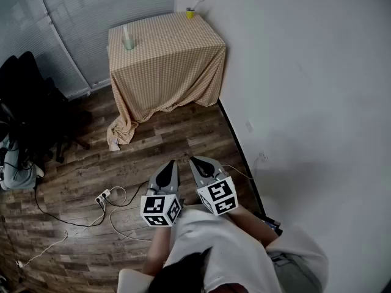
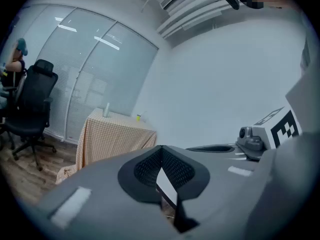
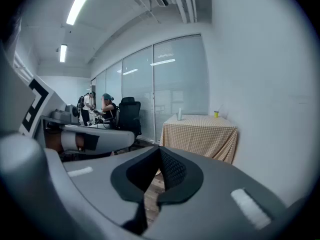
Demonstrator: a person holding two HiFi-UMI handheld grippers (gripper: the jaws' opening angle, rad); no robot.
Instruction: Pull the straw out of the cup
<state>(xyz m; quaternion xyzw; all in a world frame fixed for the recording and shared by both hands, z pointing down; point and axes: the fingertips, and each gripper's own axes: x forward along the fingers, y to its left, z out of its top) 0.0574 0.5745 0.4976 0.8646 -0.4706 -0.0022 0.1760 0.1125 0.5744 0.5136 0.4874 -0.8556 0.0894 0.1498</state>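
left gripper (image 1: 170, 163): jaws pressed together, nothing between | right gripper (image 1: 194, 160): jaws together, empty; just beside the left one, over the wood floor (image 1: 183, 136) | yellow cup (image 1: 190, 14): straw (image 1: 197, 5) standing in it; on far corner of checked-cloth table (image 1: 165, 60); well apart from both grippers

Open floor (image 1: 183, 142) up to the table (image 1: 165, 54), power strip (image 1: 102, 196) left.

No readable text, brand, number or sign shows anywhere. The left gripper (image 1: 172, 163) and right gripper (image 1: 193, 160) carry only black-and-white square marker patterns, not letters.
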